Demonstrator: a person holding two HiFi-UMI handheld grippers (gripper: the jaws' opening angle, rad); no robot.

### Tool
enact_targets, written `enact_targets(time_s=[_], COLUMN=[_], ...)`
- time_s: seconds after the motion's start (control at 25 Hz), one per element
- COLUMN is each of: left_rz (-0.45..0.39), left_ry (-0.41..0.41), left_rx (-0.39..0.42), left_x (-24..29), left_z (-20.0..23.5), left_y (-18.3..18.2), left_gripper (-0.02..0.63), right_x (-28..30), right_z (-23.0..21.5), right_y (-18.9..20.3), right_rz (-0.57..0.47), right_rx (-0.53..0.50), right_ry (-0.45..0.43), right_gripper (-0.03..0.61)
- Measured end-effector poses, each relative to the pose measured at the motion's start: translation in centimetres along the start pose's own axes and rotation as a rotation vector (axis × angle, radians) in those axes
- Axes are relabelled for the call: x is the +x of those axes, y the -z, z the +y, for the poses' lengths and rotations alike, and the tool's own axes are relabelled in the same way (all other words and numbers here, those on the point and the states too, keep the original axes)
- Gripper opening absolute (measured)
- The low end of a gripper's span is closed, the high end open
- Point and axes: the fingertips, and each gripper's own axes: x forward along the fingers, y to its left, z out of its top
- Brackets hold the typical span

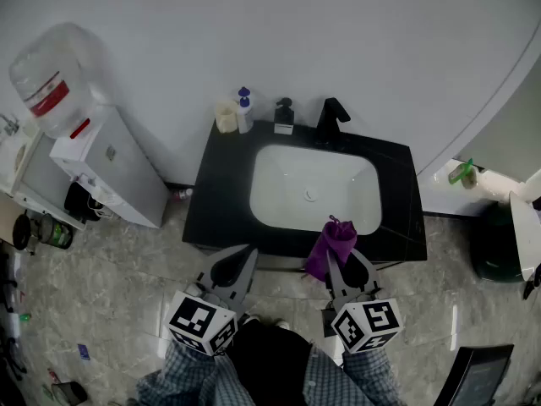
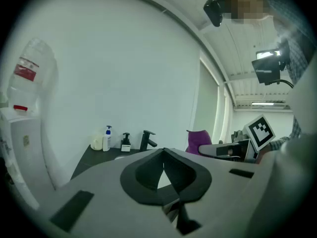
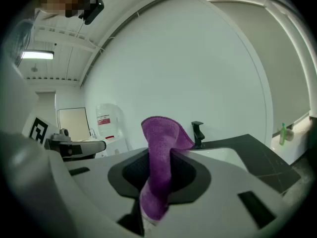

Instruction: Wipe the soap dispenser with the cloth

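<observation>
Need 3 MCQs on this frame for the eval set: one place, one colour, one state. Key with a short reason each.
1. Where does the soap dispenser stand?
A. In the basin
B. On the counter by the wall, between the blue-pump bottle and the faucet
C. On the floor

2. What colour is the cloth?
A. Green
B. Purple
C. White

3. What state is the left gripper in?
A. Shut on the cloth
B. Open around the dispenser
C. Shut, with nothing in it

Key:
1 B: the head view shows it at the counter's back edge, just left of the faucet.
2 B: it is purple in every view.
3 C: the left gripper view shows the jaws together and bare, and the right gripper has the cloth.
</observation>
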Motion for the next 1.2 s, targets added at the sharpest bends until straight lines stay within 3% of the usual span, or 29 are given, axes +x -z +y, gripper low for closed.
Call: enact_targets(time_s=[0.76,1.2], left_rz=[0.004,-0.021], left_ry=[-0.009,-0.048], left_rx=[0.003,0.006], left_x=[-0.3,-1.0], left_z=[-0.2,-2.2], left_y=[-0.2,-0.6], left_gripper=[0.011,0.011], right_x=[-0.1,-1.6], right_z=[-0.3,-0.6], right_y=[0.4,-0.1], right_rz=[0.007,-0.007], right_rx=[0.057,0.052], right_ry=[0.0,-0.042], right_gripper=[0.091,0.091])
